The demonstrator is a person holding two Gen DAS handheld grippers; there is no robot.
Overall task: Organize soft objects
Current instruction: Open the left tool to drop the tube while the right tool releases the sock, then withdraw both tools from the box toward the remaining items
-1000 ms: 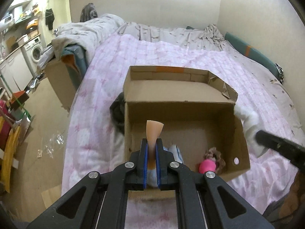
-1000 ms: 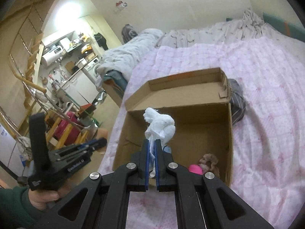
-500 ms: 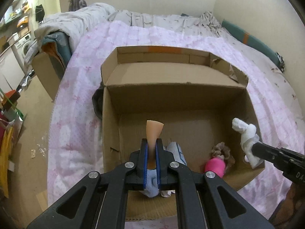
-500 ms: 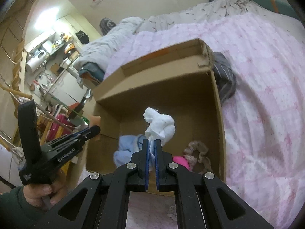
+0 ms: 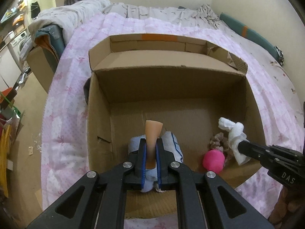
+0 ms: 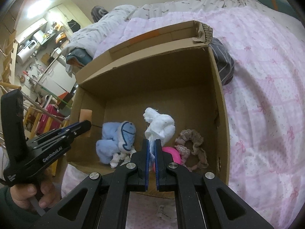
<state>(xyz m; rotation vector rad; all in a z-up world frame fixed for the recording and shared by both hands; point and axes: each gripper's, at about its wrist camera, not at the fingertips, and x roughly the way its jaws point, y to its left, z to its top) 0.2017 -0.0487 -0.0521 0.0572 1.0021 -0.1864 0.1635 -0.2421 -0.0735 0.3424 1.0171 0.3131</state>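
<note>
Two grippers have come in over the cardboard box point(image 5: 99, 118) since a second ago: your left gripper point(image 5: 151, 152) clamps the peach sponge point(image 5: 153, 131) at 6 o'clock, your right gripper point(image 6: 152, 152) pinches the white cloth point(image 6: 160, 124) at 4 o'clock, both ready to drop

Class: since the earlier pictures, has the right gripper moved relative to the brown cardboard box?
Yes. The right gripper has advanced toward and over the brown cardboard box.

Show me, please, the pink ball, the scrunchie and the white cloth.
pink ball point(image 5: 213, 161), left wrist view, its top.
scrunchie point(image 6: 198, 148), right wrist view, its ruffled ring.
white cloth point(image 6: 161, 125), right wrist view, its bunched middle.
</note>
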